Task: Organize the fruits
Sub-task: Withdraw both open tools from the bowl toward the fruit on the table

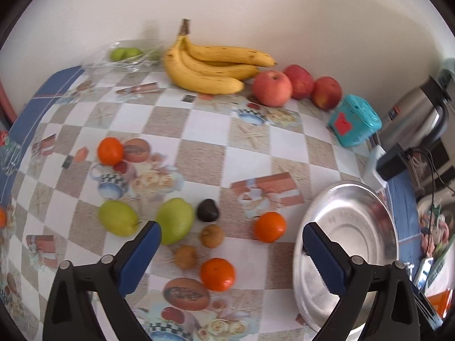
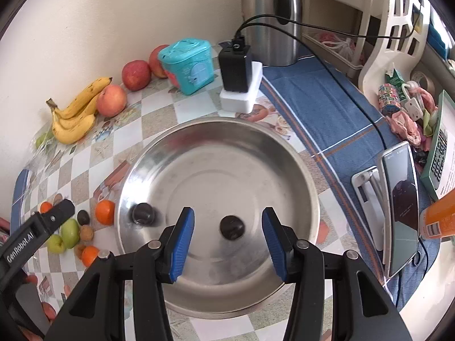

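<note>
Hovering right gripper [image 2: 228, 241]: poised above the steel bowl [image 2: 256, 153], blue-padded fingers [image 2: 182, 241] spread wide and gripping nothing.
Dark fruit [image 2: 232, 227]: a small, dark round piece lies on the bowl floor just ahead of the right gripper, between the lines of its two fingers and touching neither.
Second dark shape [image 2: 143, 213]: ahead and to the left of the right gripper, against the bowl's inner wall; blurred, and whether it is a fruit or a reflection cannot be told.
Left gripper [image 1: 231, 251]: fingers spread wide and holding nothing, above the checked tablecloth [image 1: 176, 119].
Between its fingers: an orange mandarin [image 1: 217, 274] and two small brown fruits [image 1: 211, 236], apart from both pads.
Left fingertip: a green pear-like fruit [image 1: 175, 220] sits just beyond it; a second green one [image 1: 118, 218] lies further left.
Just ahead: a dark fruit on the cloth [image 1: 208, 210] and another mandarin [image 1: 269, 226]; a third mandarin [image 1: 110, 151] lies further ahead to the left.
Right fingertip: overlaps the bowl's rim in the left wrist view; contact cannot be judged.
Far ahead, by the wall: a banana bunch [image 1: 210, 68], three red apples [image 1: 272, 88] to its right, and a teal box [image 1: 355, 120] beyond them.
</note>
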{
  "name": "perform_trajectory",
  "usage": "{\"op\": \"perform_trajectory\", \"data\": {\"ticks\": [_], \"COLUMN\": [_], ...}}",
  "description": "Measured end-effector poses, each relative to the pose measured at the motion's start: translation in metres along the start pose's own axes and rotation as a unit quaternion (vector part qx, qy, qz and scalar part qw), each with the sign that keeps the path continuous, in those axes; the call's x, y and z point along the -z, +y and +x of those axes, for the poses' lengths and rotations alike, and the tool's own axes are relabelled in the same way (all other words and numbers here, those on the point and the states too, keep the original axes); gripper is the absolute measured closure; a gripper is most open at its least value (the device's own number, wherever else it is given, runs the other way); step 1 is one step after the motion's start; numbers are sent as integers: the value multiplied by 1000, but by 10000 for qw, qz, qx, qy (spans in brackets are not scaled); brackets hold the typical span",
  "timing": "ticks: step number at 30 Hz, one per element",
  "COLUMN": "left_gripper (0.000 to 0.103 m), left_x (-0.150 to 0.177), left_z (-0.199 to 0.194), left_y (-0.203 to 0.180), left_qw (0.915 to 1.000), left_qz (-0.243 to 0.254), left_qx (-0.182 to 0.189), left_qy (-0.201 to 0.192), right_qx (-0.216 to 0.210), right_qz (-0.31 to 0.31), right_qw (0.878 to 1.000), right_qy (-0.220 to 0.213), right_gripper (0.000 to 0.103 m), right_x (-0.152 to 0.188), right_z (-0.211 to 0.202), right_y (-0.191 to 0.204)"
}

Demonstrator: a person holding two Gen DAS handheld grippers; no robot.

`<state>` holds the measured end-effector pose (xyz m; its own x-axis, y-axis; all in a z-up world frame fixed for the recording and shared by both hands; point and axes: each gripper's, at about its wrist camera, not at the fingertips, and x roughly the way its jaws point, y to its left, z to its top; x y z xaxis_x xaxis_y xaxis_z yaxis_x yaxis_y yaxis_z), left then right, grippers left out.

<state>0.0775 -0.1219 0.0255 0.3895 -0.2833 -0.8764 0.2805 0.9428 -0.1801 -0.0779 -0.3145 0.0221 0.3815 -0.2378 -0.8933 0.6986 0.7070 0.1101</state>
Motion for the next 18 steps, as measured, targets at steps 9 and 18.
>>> {"op": "perform_trajectory", "data": {"ticks": [9, 18], "left_gripper": [0, 0], "left_x": [5, 16], "left_z": [-3, -1], "left_y": [45, 69], "left_qw": [9982, 9954], "left_qz": [-410, -663], "left_qx": [-426, -665], "left_qy": [44, 187], "right_qx": [-227, -320], "right_qz": [-228, -403], "right_qw": [9995, 9987], "right_qy": [40, -4], "right_gripper": [34, 17], "right_x": [8, 11], "right_z": [-2, 0], "right_y": [23, 33]}}
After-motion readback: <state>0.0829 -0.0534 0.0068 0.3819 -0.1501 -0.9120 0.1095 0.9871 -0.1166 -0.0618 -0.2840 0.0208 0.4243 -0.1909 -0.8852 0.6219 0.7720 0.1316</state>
